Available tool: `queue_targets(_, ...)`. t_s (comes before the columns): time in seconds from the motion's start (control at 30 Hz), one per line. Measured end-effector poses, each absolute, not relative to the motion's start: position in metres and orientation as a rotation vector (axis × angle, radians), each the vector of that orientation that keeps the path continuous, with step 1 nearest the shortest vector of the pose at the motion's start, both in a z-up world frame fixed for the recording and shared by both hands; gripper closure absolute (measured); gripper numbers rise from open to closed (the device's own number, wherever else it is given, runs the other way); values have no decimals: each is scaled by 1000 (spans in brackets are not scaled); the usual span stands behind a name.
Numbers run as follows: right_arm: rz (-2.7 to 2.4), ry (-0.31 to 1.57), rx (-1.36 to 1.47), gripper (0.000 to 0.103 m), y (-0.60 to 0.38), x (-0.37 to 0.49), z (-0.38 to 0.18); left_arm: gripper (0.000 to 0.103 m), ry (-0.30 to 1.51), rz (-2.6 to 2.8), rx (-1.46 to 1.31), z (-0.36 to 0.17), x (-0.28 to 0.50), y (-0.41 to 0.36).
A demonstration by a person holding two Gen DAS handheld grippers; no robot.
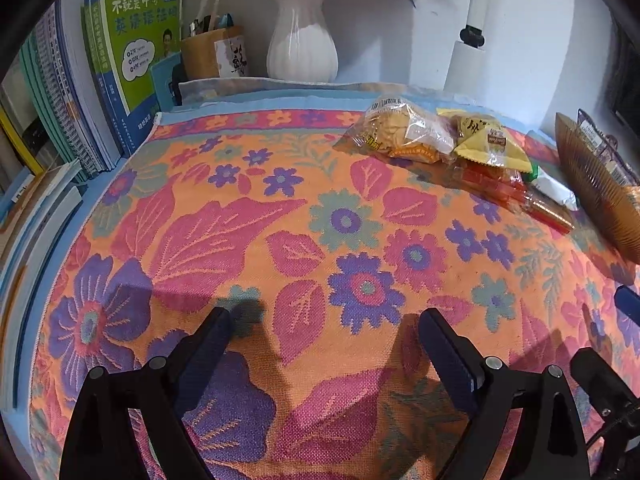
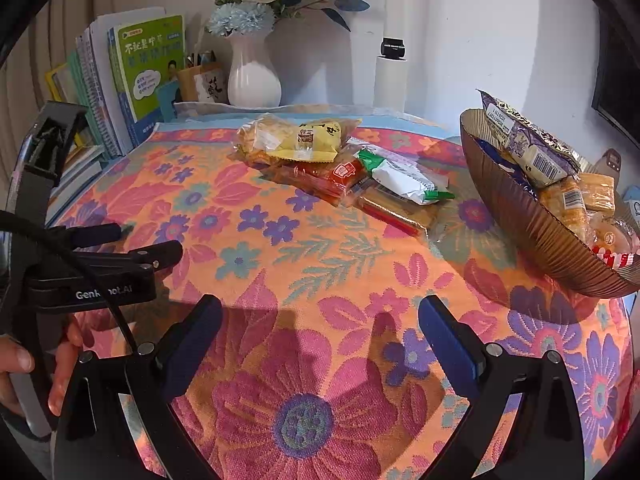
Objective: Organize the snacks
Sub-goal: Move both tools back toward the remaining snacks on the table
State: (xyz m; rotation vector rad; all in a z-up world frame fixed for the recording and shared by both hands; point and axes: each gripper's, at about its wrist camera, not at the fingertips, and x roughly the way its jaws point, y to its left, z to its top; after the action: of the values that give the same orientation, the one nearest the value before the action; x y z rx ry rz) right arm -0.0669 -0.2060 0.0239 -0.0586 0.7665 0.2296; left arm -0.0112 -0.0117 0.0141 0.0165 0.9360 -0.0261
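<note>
A pile of snack packets lies on the flowered cloth at the far side: a clear bag of crackers, a yellow packet, red-wrapped sticks and a white-and-green packet. A brown ribbed bowl at the right holds several packets, among them a purple-and-white one. My left gripper hovers open over bare cloth, well short of the pile. My right gripper is open too, empty, with the bowl to its right. The left gripper's fingers show at the left of the right wrist view, held by a hand.
Books stand along the left edge, with a stack of lying books below them. A pen holder, a white vase with blue flowers and a white post line the back wall.
</note>
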Motion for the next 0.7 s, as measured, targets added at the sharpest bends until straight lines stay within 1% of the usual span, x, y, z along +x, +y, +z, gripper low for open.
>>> queue_targets(0.3,282,681,87,4,-234,-80,37,10,928,-89,-21,20,-12,-9)
queue_targets(0.43,280,698,139,0,-242,-74,36,10,925,-164,-27,41,3,-11)
queue_targets(0.57,248,721,161,0,-245,-69,34,10,892,-243,-53,70,47,-17)
queue_targets(0.7,250,738,188,0,-248,-64,34,10,874,-265,-80,69,101,-25)
